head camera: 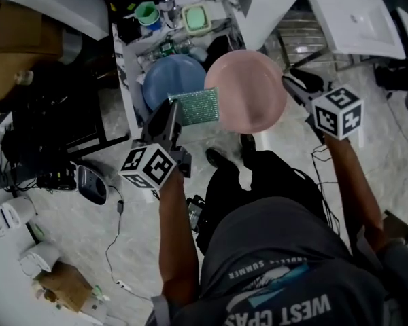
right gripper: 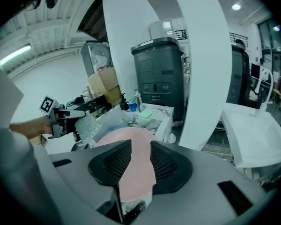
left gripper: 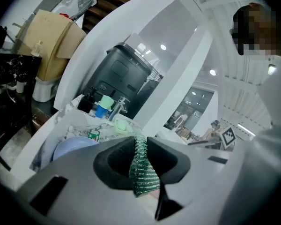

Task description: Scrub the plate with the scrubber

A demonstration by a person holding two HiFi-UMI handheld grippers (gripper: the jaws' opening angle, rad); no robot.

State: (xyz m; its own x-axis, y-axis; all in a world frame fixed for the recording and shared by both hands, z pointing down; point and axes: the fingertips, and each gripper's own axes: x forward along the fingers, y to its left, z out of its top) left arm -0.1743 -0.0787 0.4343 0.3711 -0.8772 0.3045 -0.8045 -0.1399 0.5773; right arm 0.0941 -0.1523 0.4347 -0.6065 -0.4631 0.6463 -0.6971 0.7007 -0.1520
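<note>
A round pink plate (head camera: pixel 248 94) hangs in the air in the head view, above the sink's front edge. My right gripper (head camera: pixel 290 87) is shut on its right rim. In the right gripper view the plate (right gripper: pixel 131 146) runs edge-on between the two black pads. A sparkly green scrubber (head camera: pixel 197 106) overlaps the plate's left edge in the head view, and my left gripper (head camera: pixel 175 109) is shut on it. The scrubber (left gripper: pixel 141 165) stands pinched between the pads in the left gripper view. From the right gripper view the left gripper with the scrubber (right gripper: pixel 86 125) shows at the left.
A blue plate (head camera: pixel 168 80) lies in the small sink (head camera: pixel 126 94) under both grippers. A green cup (head camera: pixel 147 12), a tap (head camera: pixel 167 7) and a green soap dish (head camera: pixel 197 19) sit behind it. A white basin (head camera: pixel 357 15) stands at the right. Cables and small devices lie on the floor.
</note>
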